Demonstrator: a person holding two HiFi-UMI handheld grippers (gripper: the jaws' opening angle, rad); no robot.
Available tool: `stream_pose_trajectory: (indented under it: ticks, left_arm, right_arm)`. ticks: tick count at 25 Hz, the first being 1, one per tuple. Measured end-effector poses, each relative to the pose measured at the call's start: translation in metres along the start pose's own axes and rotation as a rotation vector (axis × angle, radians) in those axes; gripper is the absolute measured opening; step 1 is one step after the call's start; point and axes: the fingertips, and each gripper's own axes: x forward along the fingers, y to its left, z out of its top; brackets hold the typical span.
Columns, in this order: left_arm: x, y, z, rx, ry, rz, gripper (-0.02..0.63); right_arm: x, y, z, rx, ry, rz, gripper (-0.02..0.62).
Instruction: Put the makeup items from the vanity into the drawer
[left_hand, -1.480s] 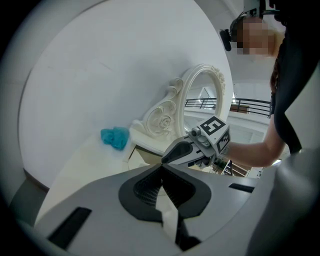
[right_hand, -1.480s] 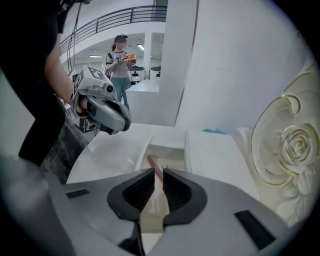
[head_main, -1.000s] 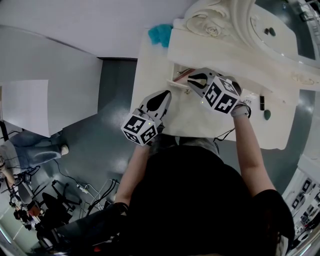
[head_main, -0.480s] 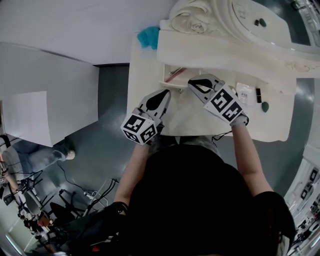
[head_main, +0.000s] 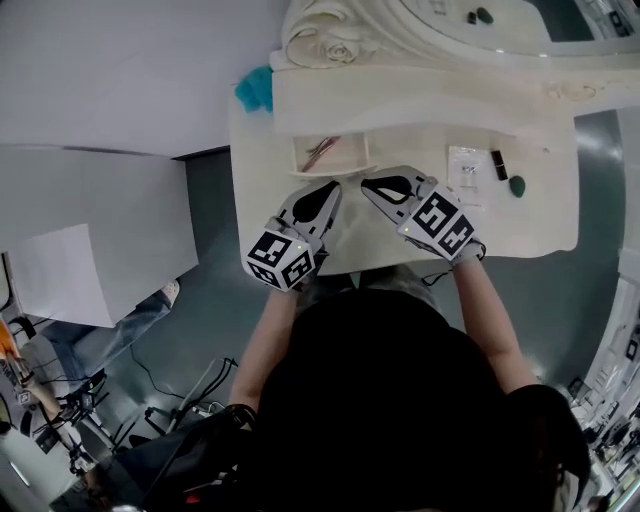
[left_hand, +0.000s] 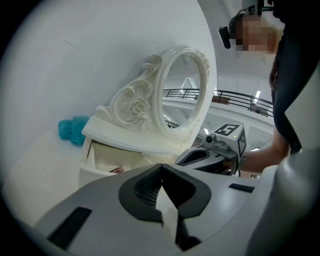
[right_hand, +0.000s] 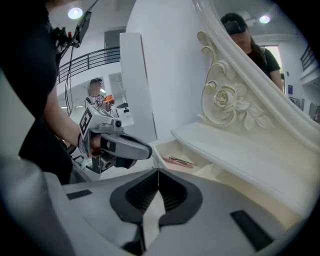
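Observation:
The small drawer (head_main: 331, 165) of the white vanity (head_main: 400, 225) stands open, with thin pink and red items (head_main: 322, 150) lying inside; the right gripper view also shows these pink items (right_hand: 177, 161). On the tabletop to the right lie a white packet (head_main: 466, 170), a black lipstick (head_main: 498, 165) and a small green item (head_main: 517, 185). My left gripper (head_main: 330, 187) and right gripper (head_main: 368, 185) hover side by side just in front of the drawer. Both are shut and hold nothing.
An ornate oval mirror (left_hand: 182, 95) with a carved rose rises at the vanity's back. A teal fluffy thing (head_main: 255, 90) sits at the table's far left corner. A white wall runs along the left, and grey floor lies beyond the table's left edge.
My right gripper has drawn back from the drawer mouth toward the table's front. The left gripper has stayed put. The head view has shifted, so the vanity sits higher in the frame.

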Motion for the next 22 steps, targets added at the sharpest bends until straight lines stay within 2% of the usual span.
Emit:
stream_pose_trajectory:
  ticks: [22]
  left_arm:
    - [0.062, -0.057, -0.021, 0.022, 0.113, -0.173, 0.011]
  right_arm:
    - [-0.063, -0.014, -0.053, 0.16, -0.029, -0.131, 0.021]
